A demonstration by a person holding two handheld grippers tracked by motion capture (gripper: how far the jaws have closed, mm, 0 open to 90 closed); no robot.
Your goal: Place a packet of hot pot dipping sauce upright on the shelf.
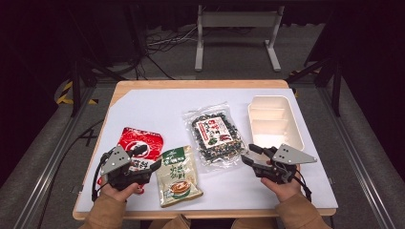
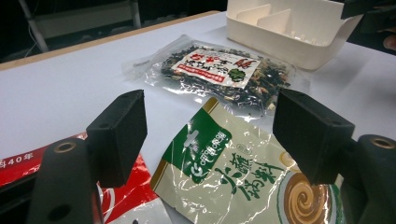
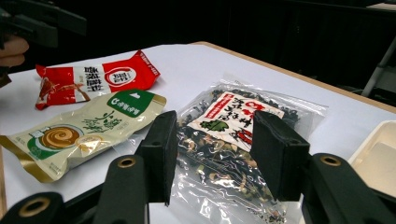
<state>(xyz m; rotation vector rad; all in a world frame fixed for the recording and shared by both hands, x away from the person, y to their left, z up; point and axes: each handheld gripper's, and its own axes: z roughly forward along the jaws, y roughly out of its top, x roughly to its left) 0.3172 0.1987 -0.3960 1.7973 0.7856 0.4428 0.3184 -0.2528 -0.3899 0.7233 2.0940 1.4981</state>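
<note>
The left tool (image 1: pixel 152 168) has its jaws spread wide and grasps nothing; in the left gripper view its pads hang above the green and beige sauce packet (image 2: pixel 233 177) without touching it, and the upper edge of this packet lies just between and below them. The right tool (image 1: pixel 249 157) is also released, its jaws apart with nothing pinched; in the right gripper view they stand over the near edge of the clear bag of dark dried mix (image 3: pixel 229 140), which lies directly in front of them.

Beside the left tool, partly under it, lies the red packet (image 1: pixel 138 143), touching the green and beige sauce packet at its side. Just beyond the right tool stands the white divided tray (image 1: pixel 274 121), near the clear bag but apart from it.

Counted on the worktop (image 1: pixel 157 105): two tools, three packets (one red, one green and beige, one clear), and one tray
</note>
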